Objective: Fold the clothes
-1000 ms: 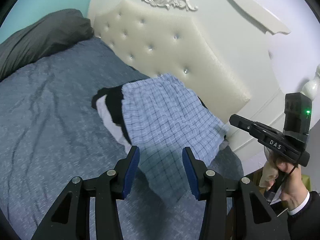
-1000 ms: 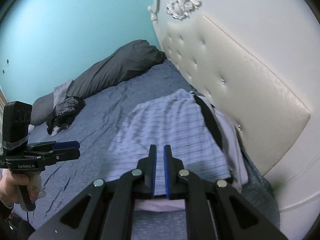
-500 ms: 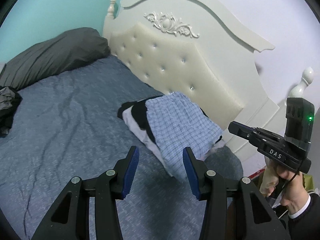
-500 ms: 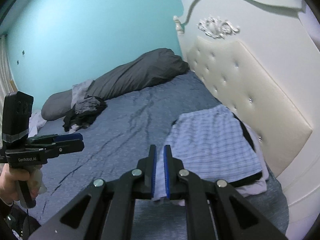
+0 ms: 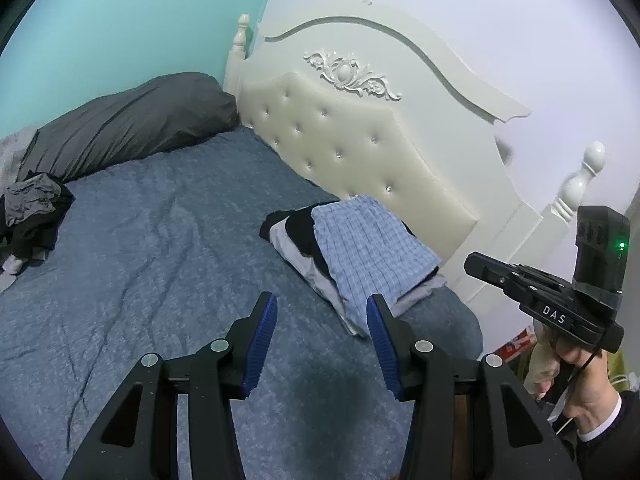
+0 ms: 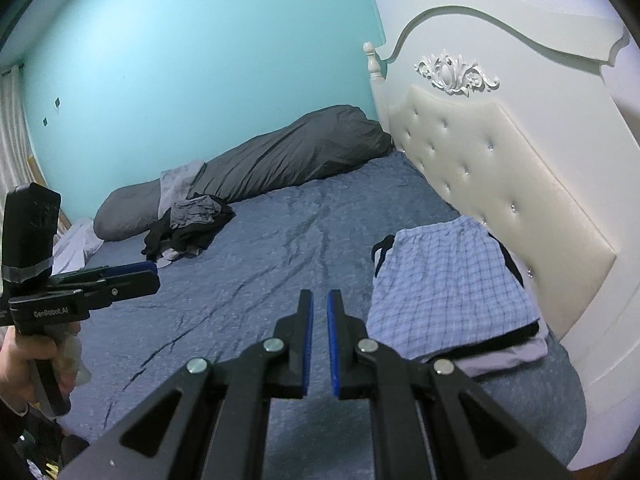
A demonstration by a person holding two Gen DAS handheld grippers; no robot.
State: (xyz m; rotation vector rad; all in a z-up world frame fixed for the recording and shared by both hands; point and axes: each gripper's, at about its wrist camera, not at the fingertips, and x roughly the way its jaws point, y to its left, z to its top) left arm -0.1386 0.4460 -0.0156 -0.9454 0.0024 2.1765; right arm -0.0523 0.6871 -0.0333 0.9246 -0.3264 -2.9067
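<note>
A folded blue checked garment lies on top of a stack of folded black and pale grey clothes by the headboard; it also shows in the right wrist view. A heap of unfolded dark and grey clothes lies at the far side of the bed, also in the right wrist view. My left gripper is open and empty, held above the blue bedspread short of the stack. My right gripper is shut on nothing, left of the stack.
The blue bedspread covers the bed. A dark grey duvet roll lies along the teal wall. The cream padded headboard stands close behind the stack. The bed's edge is below my grippers.
Both grippers have pulled back and up from the folded stack, which now looks smaller and farther. The checked garment lies left on top of the stack.
</note>
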